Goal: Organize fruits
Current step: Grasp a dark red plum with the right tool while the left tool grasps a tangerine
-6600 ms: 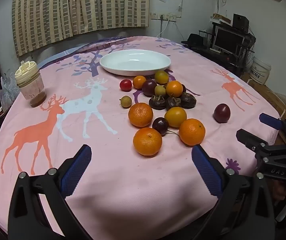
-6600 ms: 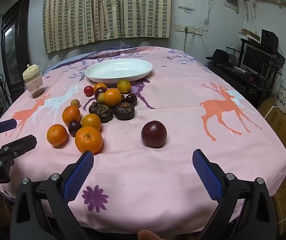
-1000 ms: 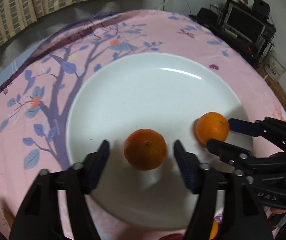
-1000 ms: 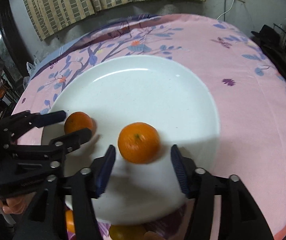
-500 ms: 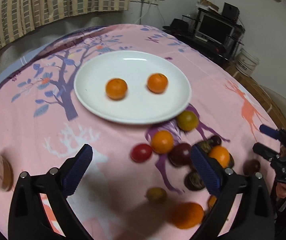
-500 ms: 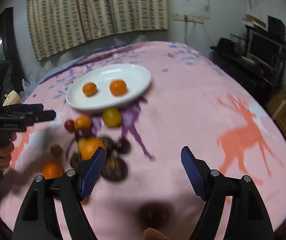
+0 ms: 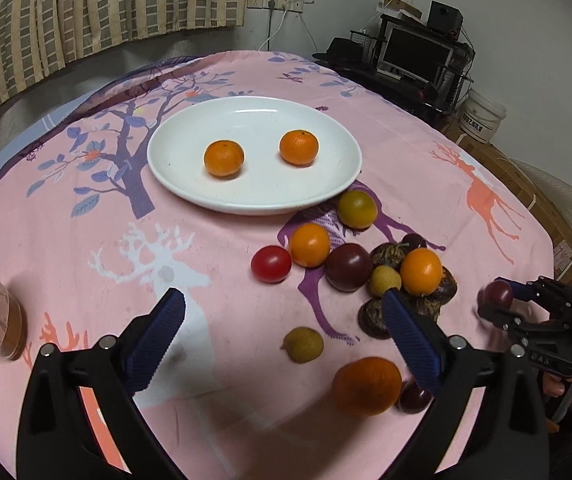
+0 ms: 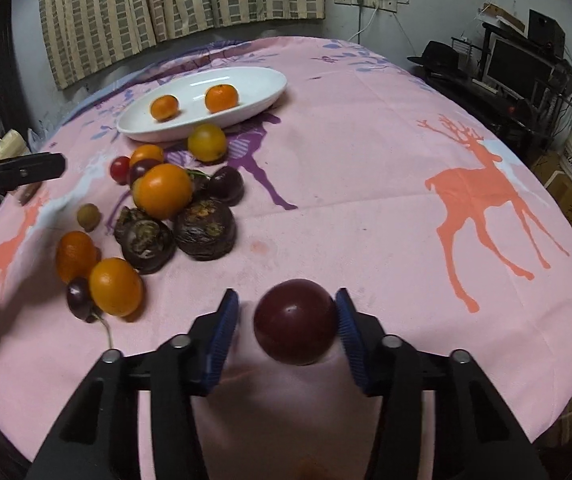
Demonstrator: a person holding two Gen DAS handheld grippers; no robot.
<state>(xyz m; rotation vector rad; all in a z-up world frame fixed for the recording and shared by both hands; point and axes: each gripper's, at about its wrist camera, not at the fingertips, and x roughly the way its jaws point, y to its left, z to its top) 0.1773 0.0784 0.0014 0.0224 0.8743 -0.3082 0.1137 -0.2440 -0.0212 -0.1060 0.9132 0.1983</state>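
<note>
**Two oranges are delivered; the right gripper now closes on the dark plum**

A second ago both grippers were over the white plate (image 7: 190, 184), each one letting go of an orange. Now the two oranges (image 7: 224, 158) lie free on the plate, side by side and a little apart, and both grippers have come back to the fruits that remain on the pink tablecloth (image 8: 365, 160).

The right gripper (image 8: 287, 330) has the dark red plum (image 8: 294, 321) between its jaws. The jaws are closing: the right pad looks to touch the plum's side, while a narrow gap is visible between the left pad and the fruit, so the grip is not yet complete. The plum seems to rest on the cloth, well apart from the other fruits.

The left gripper (image 7: 282, 334) has its jaws wide apart and holds nothing. Between and just ahead of its jaws lies a small yellow-green fruit (image 7: 303, 344); a large orange (image 7: 367, 386) sits close to its right jaw, with a small dark fruit (image 7: 413, 397) just beside it.

In my judgement, the task is at its early part: only two fruits are on the plate, and the main pile (image 8: 174, 208) ahead of the jaws still waits.
</note>
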